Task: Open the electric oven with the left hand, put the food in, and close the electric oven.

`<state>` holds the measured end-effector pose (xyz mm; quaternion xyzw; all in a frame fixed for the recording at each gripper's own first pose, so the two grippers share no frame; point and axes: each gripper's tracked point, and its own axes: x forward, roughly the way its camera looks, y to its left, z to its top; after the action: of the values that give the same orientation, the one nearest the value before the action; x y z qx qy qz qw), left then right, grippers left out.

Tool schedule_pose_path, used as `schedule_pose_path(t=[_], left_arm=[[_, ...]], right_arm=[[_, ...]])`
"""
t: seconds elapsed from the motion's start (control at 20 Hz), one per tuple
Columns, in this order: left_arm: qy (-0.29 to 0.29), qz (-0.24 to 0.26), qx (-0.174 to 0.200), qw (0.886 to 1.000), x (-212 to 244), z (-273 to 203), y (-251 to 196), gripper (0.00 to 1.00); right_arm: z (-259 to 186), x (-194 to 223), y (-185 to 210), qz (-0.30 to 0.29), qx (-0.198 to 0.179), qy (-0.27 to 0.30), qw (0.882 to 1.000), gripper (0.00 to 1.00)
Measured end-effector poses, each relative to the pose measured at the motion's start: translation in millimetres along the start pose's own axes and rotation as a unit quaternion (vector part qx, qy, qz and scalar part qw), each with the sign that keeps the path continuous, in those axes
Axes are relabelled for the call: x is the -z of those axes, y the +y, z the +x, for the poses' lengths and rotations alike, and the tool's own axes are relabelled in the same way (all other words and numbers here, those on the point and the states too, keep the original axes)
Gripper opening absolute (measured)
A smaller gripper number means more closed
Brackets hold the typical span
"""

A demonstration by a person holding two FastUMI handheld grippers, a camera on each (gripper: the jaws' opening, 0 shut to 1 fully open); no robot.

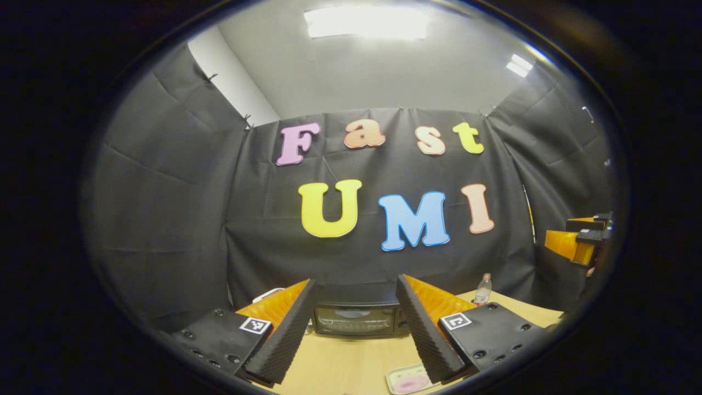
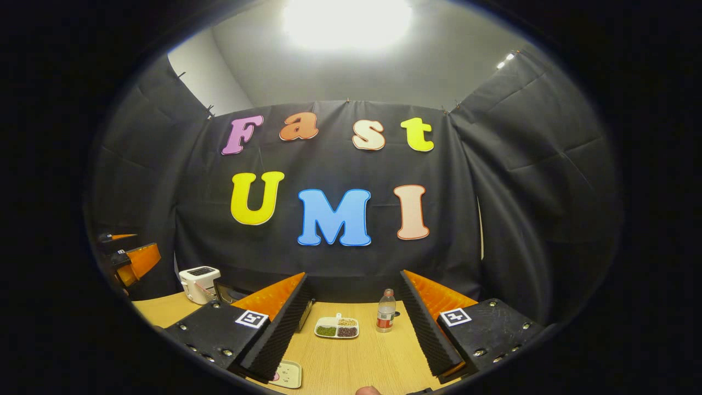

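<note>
The black electric oven stands at the back of the wooden table, door shut, framed between the fingers of my left gripper. That gripper is open, holds nothing and hangs well short of the oven. A small plate with pink food lies near the table's front, just below its right finger. In the right gripper view the same plate lies by the left finger, and a corner of the oven peeks out behind it. My right gripper is open and holds nothing, above the table.
A white toaster stands left of the oven. A divided dish of grains and a small bottle stand mid-table. The bottle is right of the oven. The wooden table lies bare near the front.
</note>
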<state>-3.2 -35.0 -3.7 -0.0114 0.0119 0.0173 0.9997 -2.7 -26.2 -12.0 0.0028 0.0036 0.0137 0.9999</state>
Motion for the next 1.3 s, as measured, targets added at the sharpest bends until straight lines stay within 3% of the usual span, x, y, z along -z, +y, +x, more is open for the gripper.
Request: schedule_pose_path(t=[0.1,0.25,0.35,0.4,0.5,0.55,0.7,0.95,1.3], left_arm=[[0.007,-0.003,-0.007,1.0,5,4,-2,0.91],[0.008,0.006,-0.024,1.0,13,12,3,1.0],[0.01,0.01,-0.031,0.999,17,25,6,1.0],[0.01,0.01,-0.032,0.999,19,35,8,0.91],[0.009,0.007,-0.032,0.999,24,58,12,0.91],[0.006,0.005,-0.029,1.0,25,73,15,1.0],[0.009,-0.003,-0.016,1.0,40,122,23,0.96],[0.027,-0.014,0.019,0.999,76,195,25,1.0],[0.082,-0.012,0.059,0.995,158,266,17,1.0]], right_arm=[[4,6,-1,0.002,-0.009,-0.002,1.0,0.98],[12,16,2,0.006,-0.028,-0.003,1.0,0.98],[19,24,3,0.012,-0.035,0.005,0.999,0.98],[22,24,5,0.014,-0.036,0.008,0.999,0.98],[28,23,6,0.014,-0.035,0.006,0.999,0.98],[33,23,8,0.011,-0.032,0.004,0.999,0.98],[42,24,9,0.004,-0.006,0.006,1.0,0.98],[61,28,17,0.001,0.035,0.008,0.999,0.98],[78,41,19,-0.008,0.092,0.028,0.995,0.98]])
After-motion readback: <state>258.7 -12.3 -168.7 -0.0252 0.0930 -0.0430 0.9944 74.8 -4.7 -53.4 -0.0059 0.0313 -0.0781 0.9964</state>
